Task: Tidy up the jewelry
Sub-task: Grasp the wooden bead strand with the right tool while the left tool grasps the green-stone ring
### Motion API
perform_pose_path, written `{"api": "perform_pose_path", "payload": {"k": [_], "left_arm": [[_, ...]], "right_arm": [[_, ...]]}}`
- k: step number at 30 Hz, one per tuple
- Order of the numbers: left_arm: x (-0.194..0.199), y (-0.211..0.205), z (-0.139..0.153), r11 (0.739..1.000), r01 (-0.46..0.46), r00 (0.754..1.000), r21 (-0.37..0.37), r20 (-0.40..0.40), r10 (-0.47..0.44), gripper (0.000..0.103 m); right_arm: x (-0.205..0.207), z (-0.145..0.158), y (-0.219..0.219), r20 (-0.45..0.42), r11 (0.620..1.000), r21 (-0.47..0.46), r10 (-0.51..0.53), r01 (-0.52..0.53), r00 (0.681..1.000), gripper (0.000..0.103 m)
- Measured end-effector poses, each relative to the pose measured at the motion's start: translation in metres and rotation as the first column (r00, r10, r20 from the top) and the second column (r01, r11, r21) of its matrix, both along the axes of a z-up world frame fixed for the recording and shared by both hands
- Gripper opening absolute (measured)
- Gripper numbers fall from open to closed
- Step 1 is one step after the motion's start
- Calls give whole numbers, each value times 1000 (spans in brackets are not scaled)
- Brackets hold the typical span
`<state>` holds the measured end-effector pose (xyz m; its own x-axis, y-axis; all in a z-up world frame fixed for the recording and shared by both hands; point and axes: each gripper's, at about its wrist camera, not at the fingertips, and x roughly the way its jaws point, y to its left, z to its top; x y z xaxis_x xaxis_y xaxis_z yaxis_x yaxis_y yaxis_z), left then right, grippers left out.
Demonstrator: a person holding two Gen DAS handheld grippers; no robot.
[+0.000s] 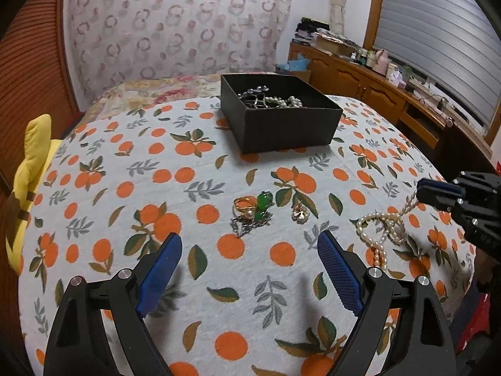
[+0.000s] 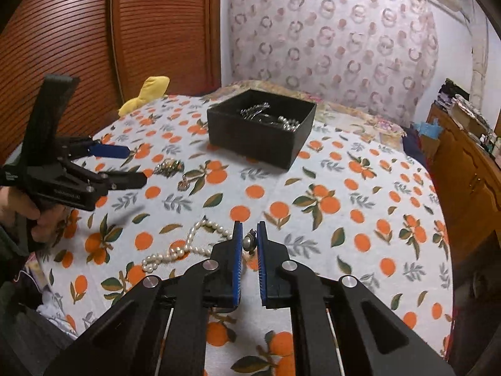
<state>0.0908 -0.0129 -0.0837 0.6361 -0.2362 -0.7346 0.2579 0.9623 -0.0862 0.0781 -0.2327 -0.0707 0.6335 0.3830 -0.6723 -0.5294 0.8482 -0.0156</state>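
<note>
A black box [image 1: 291, 122] [image 2: 250, 144] holds pearls and metal pieces. A small pile of a gold ring, a green stone and a chain [image 1: 252, 211] [image 2: 169, 166] lies on the orange-print cloth, with a small gold piece [image 1: 301, 214] [image 2: 184, 184] beside it. My left gripper [image 1: 250, 247] [image 2: 131, 166] is open just short of that pile. My right gripper [image 2: 250, 232] [image 1: 419, 194] is shut on one end of a pearl necklace [image 1: 383, 228] [image 2: 184, 247]; the rest trails on the cloth.
The cloth [image 1: 219, 163] covers a round-looking surface. A yellow plush toy [image 1: 31, 169] [image 2: 147, 94] sits at its left edge. A wooden sideboard [image 1: 375, 91] with clutter stands at the right. A patterned curtain hangs behind.
</note>
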Motion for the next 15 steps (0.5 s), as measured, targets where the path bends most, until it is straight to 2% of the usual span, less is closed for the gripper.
{"api": "perform_pose_path", "payload": {"k": [2, 4, 9, 12, 15], "left_arm": [[3, -1, 0, 1000, 7, 1000, -2, -5, -7, 85], [6, -3, 2, 1000, 15, 1000, 3, -2, -15, 79], [21, -3, 0, 1000, 24, 999, -6, -30, -24, 55], [29, 2, -1, 1000, 12, 999, -29, -43, -14, 46], [35, 2, 2, 999, 12, 999, -39, -38, -13, 42]], "right_arm": [[1, 2, -1, 6, 1000, 2, -5, 5, 1000, 10], [1, 2, -2, 6, 1000, 4, -5, 5, 1000, 10], [1, -3, 0, -4, 1000, 4, -1, 1, 1000, 10], [0, -6, 3, -11, 1000, 5, 4, -4, 1000, 10], [-1, -10, 5, -17, 1000, 3, 7, -7, 1000, 10]]}}
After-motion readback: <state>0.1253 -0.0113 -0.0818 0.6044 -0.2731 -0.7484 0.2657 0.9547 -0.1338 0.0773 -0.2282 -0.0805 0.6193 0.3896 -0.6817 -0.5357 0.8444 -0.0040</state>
